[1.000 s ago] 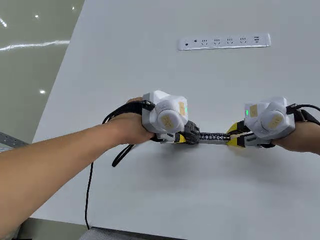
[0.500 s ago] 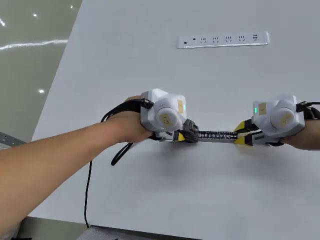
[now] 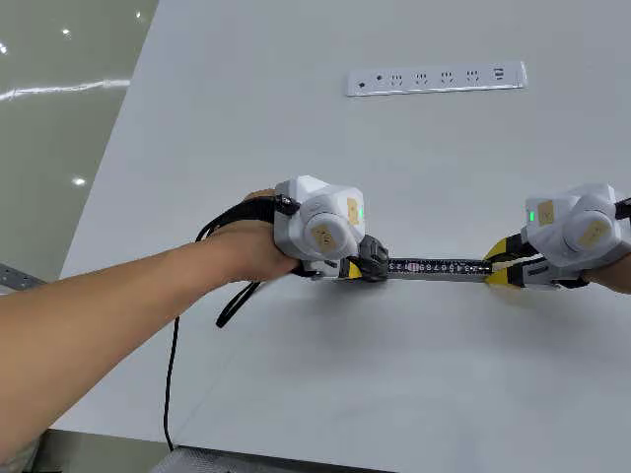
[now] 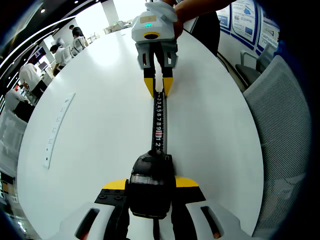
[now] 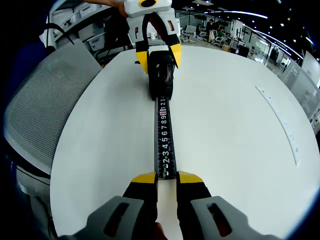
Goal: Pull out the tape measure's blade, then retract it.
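Fingers (image 4: 186, 182) of the left gripper (image 3: 353, 269) are clamped on either side of the black tape measure (image 4: 151, 182), holding it low on the white counter (image 3: 394, 384). The fingers (image 5: 190, 178) of the right gripper (image 3: 498, 264) are closed on the free end of the blade (image 3: 434, 267). The blade runs straight between the two pairs of fingers, numbers up, close over the counter; I cannot tell whether it touches. The pull-out looks partly made. To do it well, the left fingers should stay firm so the body neither turns nor slides, and the right fingers should draw away along the blade's own line, level, without twisting or lifting, since a sideways pull could kink the blade or slip the pinch. For the return, the end is best walked back under grip, not let fly. Counted: one tape measure, one blade, two grippers, one power strip (image 3: 434, 78) well beyond the fingers on the far side of the counter, and one dark cable (image 3: 175, 374) trailing behind the left gripper.
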A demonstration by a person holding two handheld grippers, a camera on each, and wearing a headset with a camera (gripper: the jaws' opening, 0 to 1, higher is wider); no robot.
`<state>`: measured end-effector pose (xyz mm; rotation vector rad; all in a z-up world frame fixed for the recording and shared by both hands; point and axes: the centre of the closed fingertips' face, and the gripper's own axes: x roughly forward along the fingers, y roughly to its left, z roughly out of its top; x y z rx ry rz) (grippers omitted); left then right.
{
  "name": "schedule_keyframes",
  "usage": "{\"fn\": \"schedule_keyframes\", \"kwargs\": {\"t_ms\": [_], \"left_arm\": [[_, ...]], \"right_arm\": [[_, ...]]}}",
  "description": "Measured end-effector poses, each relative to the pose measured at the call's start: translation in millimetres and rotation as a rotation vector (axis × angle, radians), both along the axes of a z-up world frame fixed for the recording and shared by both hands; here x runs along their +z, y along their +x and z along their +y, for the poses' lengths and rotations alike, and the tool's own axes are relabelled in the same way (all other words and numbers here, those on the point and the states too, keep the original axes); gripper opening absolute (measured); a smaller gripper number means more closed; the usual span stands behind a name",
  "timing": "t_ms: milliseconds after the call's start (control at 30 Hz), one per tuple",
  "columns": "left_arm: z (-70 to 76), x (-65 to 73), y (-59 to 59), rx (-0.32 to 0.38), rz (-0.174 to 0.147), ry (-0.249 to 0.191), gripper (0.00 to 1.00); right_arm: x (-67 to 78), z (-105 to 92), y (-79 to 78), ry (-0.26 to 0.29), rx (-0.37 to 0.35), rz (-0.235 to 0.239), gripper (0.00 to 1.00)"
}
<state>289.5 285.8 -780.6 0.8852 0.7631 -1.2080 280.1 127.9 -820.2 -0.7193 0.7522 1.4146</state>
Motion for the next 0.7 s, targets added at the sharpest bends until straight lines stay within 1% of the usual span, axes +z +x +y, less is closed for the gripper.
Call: {"fn": "schedule_keyframes", "kwargs": {"t_ms": [333,700], "left_arm": [[-0.1,0.0,0.2,0.0,0.001,0.0,0.28],[-0.3,0.3,-0.1,0.0,0.002,0.0,0.28]], "right_arm": [[0.4,-19.6,0.7,-0.02,-0.008,0.003,0.08],[0.2,-33.8,1.6,-0.035,-0.015,0.01,0.08]]}}
